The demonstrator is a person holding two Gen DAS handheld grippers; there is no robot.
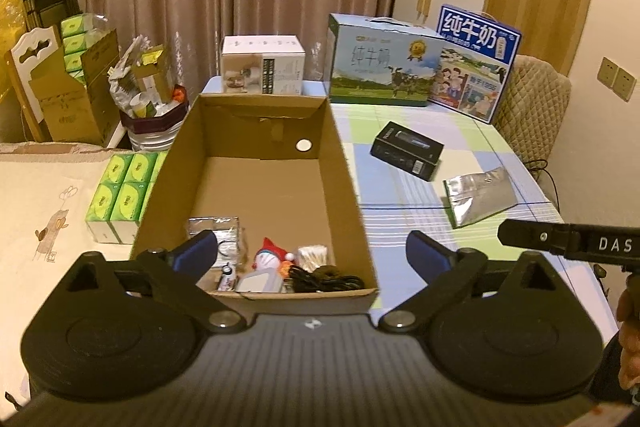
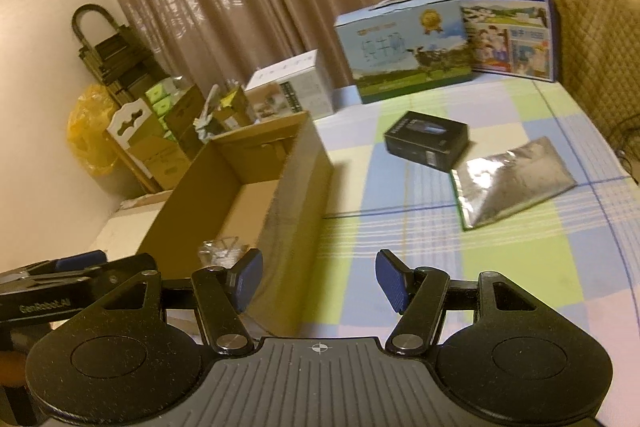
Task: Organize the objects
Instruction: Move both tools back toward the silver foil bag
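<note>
Both tools, left tool [image 1: 312, 251] and right tool [image 2: 319, 281], gape wide and empty; the black box [image 2: 426, 141] and silver pouch [image 2: 514, 181] lie on the table [image 2: 520, 267], far-right of the right tool, the nearer, right of the cardboard box [image 1: 346, 187].

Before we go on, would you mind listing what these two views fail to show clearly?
- Cardboard box contents: in the left wrist view the near wall and the left gripper cover some; in the right wrist view the box wall hides nearly all.
- Black box: label print too small, both views.
- Right gripper: only its side enters the left wrist view.
</note>
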